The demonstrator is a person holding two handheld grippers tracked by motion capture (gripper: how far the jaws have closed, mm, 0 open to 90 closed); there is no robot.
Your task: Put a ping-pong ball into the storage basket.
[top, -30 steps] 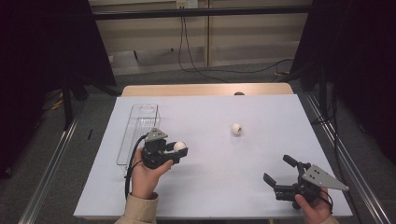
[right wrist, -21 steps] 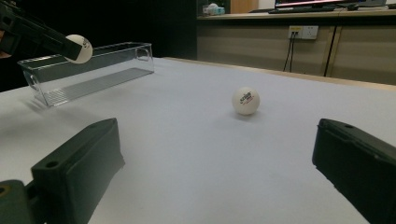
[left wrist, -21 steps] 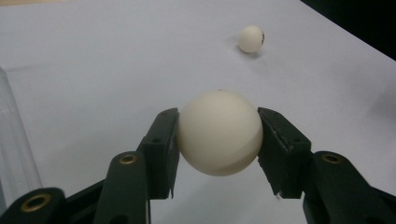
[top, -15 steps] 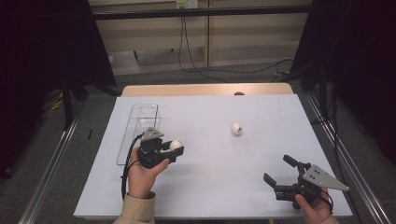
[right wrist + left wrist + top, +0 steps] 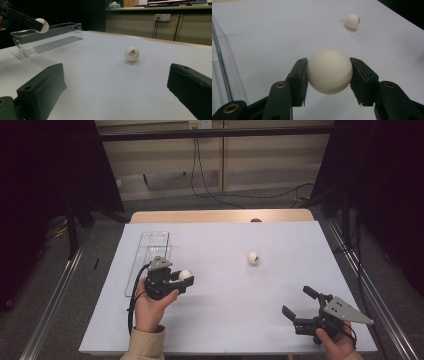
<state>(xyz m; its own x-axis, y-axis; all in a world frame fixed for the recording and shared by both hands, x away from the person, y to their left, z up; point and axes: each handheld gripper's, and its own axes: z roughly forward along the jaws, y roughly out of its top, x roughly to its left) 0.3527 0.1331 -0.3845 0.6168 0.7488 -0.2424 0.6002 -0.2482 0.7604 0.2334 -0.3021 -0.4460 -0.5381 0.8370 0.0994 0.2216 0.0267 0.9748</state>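
The left gripper holds a white ball, its two black jaws pressed against the ball's sides — the left gripper view shows the held ball clamped between the pads, lifted clear of the white table. This gripper sits just to the right of the clear plastic tray, near the tray's nearer end, with the ball beside the tray and not inside it. The tray itself is a long, narrow transparent box lying on the table's left part, its length running away from the person.

A second white ball rests on the table well to the right of the tray, about level with the tray's middle. In the left gripper view it lies farther off, up and to the right of the held ball; in the right gripper view it sits on the table between the two jaws but far beyond them, with printed lettering on its face.

The right gripper is well apart from the tray, near the table's front right corner, held in the person's right hand. Its jaws stand wide — nothing lies between them. From its camera the tray shows at the far left, with the left gripper's ball above the tray's near end.
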